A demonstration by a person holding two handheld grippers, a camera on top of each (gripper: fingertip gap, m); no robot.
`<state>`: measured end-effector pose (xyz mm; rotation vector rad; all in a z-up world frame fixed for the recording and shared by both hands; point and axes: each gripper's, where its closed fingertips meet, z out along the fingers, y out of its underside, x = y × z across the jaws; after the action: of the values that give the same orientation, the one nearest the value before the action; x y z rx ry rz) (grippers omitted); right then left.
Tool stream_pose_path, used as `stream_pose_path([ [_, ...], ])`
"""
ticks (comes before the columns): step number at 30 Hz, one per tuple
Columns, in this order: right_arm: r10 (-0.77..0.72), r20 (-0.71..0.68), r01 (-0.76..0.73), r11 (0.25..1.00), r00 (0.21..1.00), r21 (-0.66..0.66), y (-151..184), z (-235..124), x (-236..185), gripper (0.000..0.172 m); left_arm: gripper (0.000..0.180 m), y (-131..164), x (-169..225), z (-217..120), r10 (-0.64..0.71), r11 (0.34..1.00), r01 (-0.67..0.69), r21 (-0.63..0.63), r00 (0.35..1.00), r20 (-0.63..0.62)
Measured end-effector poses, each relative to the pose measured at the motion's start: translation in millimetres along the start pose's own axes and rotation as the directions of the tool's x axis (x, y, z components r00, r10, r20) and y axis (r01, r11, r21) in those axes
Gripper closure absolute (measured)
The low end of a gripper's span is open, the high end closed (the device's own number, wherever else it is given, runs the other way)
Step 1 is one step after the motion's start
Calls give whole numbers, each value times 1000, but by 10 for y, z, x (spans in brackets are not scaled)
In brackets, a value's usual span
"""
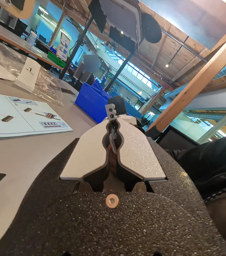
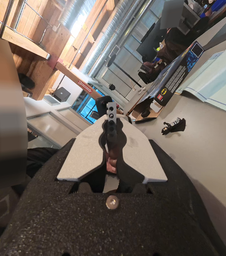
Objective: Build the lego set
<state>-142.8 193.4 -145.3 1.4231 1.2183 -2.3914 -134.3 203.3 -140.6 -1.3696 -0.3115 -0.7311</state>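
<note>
Two hand-held grippers, tips together, clamp one grey holed brick.

Left hand-held gripper (image 1: 111, 121) and right hand-held gripper (image 2: 111, 119) both pinch the grey brick (image 1: 110, 111) above the bench (image 1: 43, 149); booklet (image 1: 19, 116), blue bin (image 1: 91, 101) lie beyond.

1. The left camera sits just behind the left gripper (image 1: 111, 121) and looks along its fingers, tilted, low over the table (image 1: 43, 149).
2. The right camera does the same behind the right gripper (image 2: 111, 120).
3. Both see the gray brick (image 1: 110, 112) very close.
</note>
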Motion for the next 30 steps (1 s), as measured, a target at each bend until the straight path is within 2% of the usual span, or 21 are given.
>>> stream_pose_path([
  [8,-30,-3,29,995,1000,-100,57,-55,-16,160,176,84,45,6,-76,989,62,-133,992,-104],
  [11,-43,-11,42,996,999,-82,42,-41,-22,160,175,69,60,4,-68,990,53,-129,991,-117],
  [13,-42,-5,42,997,999,-72,39,-49,-39,159,168,26,51,-12,-78,992,66,-103,989,-125],
  [19,-75,-20,74,996,997,-46,-31,-127,-69,159,169,9,52,-55,-50,993,34,-114,989,-139],
  [30,-87,-9,86,993,996,-77,32,-141,-93,159,176,107,102,-20,-29,987,5,-158,988,-148],
])
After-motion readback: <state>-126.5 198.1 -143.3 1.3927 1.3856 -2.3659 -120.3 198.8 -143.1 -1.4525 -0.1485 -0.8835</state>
